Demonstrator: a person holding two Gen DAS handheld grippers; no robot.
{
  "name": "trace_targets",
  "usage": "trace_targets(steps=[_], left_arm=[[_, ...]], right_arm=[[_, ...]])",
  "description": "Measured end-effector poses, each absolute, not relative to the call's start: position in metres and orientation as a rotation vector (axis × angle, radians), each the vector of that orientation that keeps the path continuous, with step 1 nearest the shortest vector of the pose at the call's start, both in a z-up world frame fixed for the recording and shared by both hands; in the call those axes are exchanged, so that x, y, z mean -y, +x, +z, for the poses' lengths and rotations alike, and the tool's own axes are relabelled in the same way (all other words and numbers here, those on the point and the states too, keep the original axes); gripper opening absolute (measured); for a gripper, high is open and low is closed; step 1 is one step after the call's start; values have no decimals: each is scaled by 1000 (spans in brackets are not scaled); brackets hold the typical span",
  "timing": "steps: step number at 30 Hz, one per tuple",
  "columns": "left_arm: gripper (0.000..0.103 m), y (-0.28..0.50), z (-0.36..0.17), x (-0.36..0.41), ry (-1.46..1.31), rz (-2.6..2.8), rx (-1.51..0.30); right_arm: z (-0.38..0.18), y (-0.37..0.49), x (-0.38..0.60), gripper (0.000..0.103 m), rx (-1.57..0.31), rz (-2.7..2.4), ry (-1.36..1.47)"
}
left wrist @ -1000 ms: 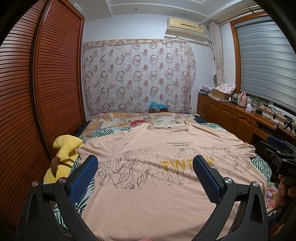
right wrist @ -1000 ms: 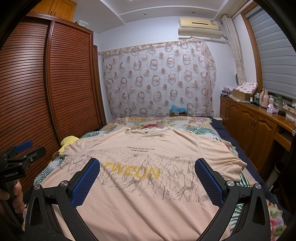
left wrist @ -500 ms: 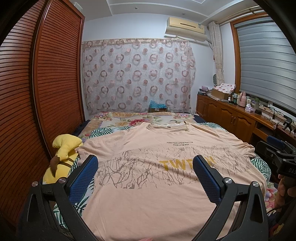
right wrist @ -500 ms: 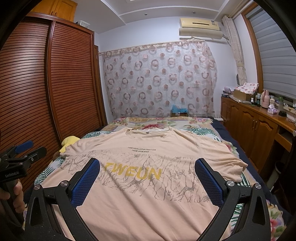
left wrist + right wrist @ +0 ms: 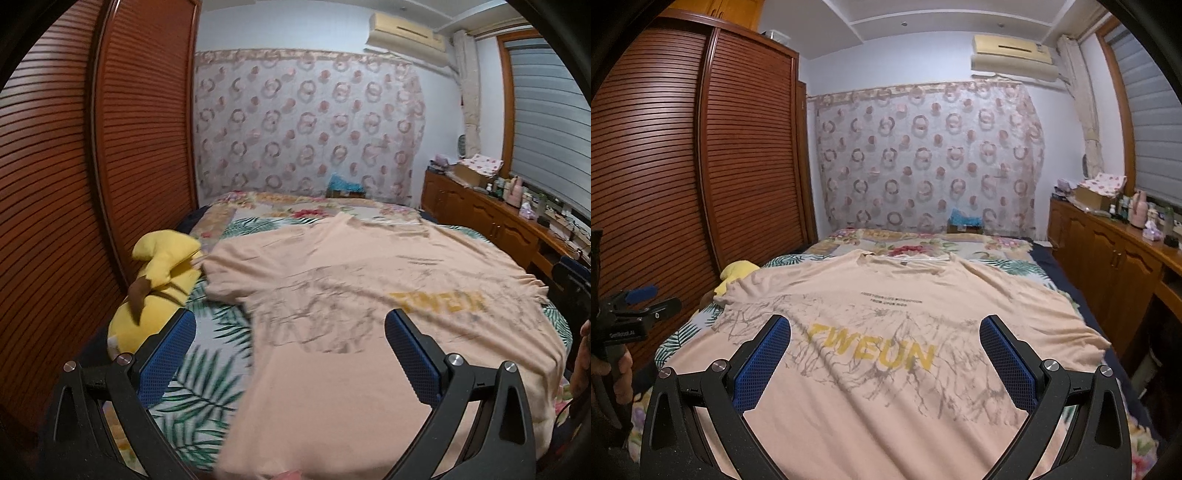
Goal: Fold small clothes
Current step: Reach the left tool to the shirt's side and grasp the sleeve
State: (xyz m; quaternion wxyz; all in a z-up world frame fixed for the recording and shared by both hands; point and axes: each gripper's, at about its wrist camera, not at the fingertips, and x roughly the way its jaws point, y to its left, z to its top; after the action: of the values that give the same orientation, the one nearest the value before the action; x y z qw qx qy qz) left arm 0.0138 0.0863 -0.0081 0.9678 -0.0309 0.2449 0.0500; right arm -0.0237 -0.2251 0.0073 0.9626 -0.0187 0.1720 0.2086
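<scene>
A peach T-shirt [image 5: 351, 332] with yellow lettering and grey branch print lies spread flat, front up, on the bed; it also shows in the right wrist view [image 5: 886, 314]. My left gripper [image 5: 288, 332] is open and empty, held above the shirt's left side near its left sleeve [image 5: 229, 277]. My right gripper [image 5: 884, 339] is open and empty above the shirt's lower middle. The left gripper also shows at the left edge of the right wrist view [image 5: 635, 302].
The bed [image 5: 207, 376] has a leaf and flower print cover. A yellow plush toy [image 5: 159, 280] lies at its left edge beside the slatted wooden wardrobe [image 5: 55, 203]. A wooden cabinet [image 5: 1108, 266] with bottles and boxes runs along the right wall.
My left gripper has swung to the left: the plush toy and the shirt's left edge now sit nearer the middle of its view. The right gripper has risen slightly. The shirt has not moved.
</scene>
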Motion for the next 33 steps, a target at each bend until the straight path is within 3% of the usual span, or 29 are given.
trace_targets(steps=[20, 23, 30, 33], left_arm=[[102, 89, -47, -162, -99, 75, -652], [96, 104, -51, -169, -100, 56, -687], [72, 149, -52, -198, -183, 19, -776], [70, 167, -53, -211, -234, -32, -787]], right_arm=[[-11, 69, 209, 102, -552, 597, -120], [-14, 78, 206, 102, -583, 606, -163], [-7, 84, 200, 102, -611, 628, -186], [-8, 88, 193, 102, -630, 640, -195]])
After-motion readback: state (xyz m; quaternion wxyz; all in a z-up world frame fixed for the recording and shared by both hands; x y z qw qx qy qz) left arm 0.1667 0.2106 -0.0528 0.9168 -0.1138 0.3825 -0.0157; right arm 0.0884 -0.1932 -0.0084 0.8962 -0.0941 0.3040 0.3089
